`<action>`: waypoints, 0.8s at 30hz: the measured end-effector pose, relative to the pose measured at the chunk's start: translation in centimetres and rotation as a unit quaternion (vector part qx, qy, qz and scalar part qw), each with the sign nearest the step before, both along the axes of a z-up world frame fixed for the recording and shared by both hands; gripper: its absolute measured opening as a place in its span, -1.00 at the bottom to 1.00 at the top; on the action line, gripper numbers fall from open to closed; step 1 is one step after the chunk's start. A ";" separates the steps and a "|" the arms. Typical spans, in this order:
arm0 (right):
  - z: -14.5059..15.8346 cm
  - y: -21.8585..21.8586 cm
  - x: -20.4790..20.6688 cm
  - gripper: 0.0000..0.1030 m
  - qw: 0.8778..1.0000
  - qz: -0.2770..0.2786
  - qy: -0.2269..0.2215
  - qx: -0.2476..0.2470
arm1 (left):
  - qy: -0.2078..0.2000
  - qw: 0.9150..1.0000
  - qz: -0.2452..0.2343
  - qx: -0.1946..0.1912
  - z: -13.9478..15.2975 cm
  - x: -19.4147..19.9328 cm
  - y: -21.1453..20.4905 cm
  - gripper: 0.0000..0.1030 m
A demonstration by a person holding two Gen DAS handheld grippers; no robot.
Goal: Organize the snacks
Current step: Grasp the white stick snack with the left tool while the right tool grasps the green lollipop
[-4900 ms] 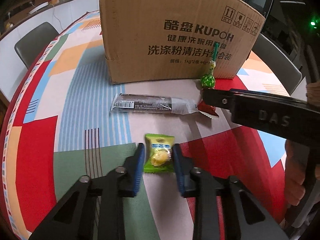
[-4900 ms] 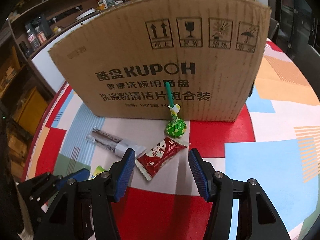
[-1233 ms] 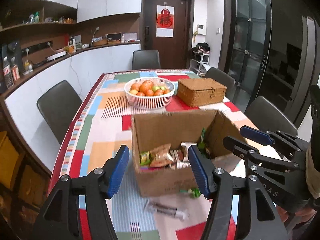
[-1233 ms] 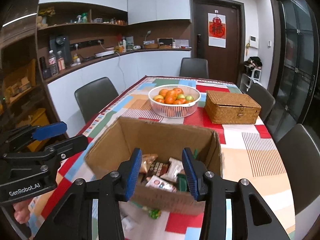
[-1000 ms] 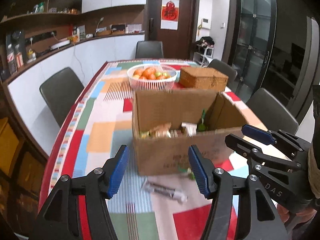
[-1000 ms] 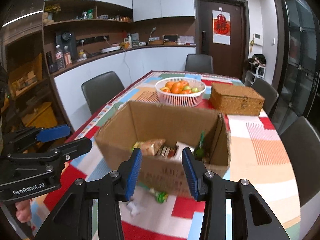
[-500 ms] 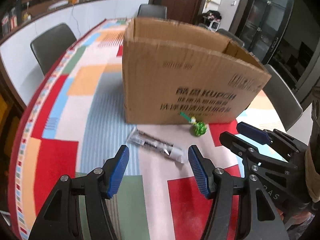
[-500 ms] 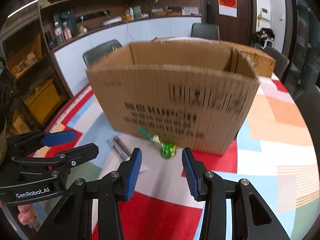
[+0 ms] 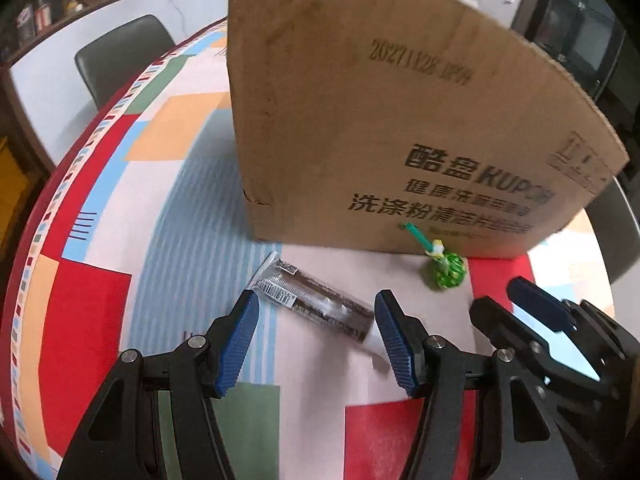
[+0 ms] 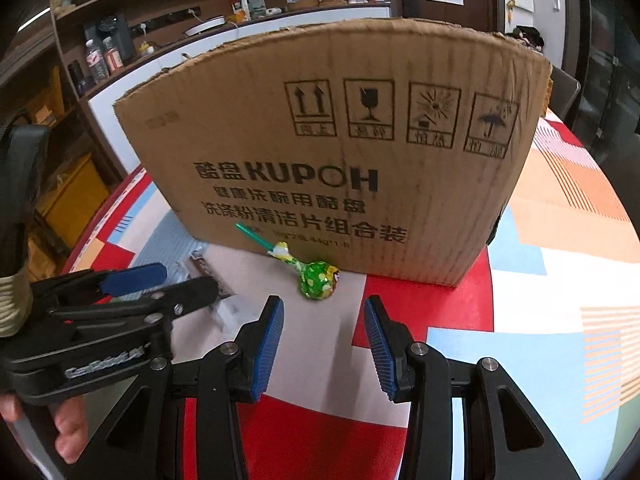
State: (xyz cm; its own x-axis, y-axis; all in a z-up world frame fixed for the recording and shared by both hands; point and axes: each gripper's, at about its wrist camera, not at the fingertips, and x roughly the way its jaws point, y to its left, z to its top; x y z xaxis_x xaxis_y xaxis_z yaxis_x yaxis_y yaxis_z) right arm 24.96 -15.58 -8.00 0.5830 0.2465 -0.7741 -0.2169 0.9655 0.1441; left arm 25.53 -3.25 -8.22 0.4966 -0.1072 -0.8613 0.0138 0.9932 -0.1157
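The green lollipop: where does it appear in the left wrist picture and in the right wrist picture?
Left wrist view: the green lollipop lies right of centre on the table, up and right of the left tool.
Right wrist view: the lollipop lies near the centre, just above the right tool.
Shared landmark: the cardboard box, directly behind it.

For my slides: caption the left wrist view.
Open left gripper above a dark snack bar on the patterned tablecloth; green lollipop beside the cardboard box.
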 end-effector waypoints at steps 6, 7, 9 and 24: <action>-0.4 -0.2 0.5 -0.17 1.000 -0.001 0.001 0.004 | 0.011 1.000 0.011 0.007 -1.4 0.6 -0.7 0.14; -0.5 -0.2 0.6 -0.17 1.000 0.000 0.001 0.005 | 0.014 1.000 0.013 0.008 -1.6 0.8 -0.7 0.13; -0.6 -0.2 0.7 -0.17 1.000 0.002 0.001 0.003 | 0.009 1.000 0.014 0.018 -1.6 0.5 -1.0 0.05; -2.0 1.8 2.7 -0.17 1.000 0.017 0.016 -0.012 | 0.009 0.999 0.000 -0.032 -1.6 -1.0 2.1 -0.60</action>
State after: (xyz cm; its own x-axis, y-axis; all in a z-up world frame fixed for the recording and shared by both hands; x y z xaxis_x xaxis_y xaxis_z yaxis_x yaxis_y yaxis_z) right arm 27.65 -13.81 -10.05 0.5491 0.2473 -0.7983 -0.2459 0.9607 0.1285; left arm 24.52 -1.12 -9.85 0.4806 -0.1621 -0.8618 0.0103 0.9837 -0.1793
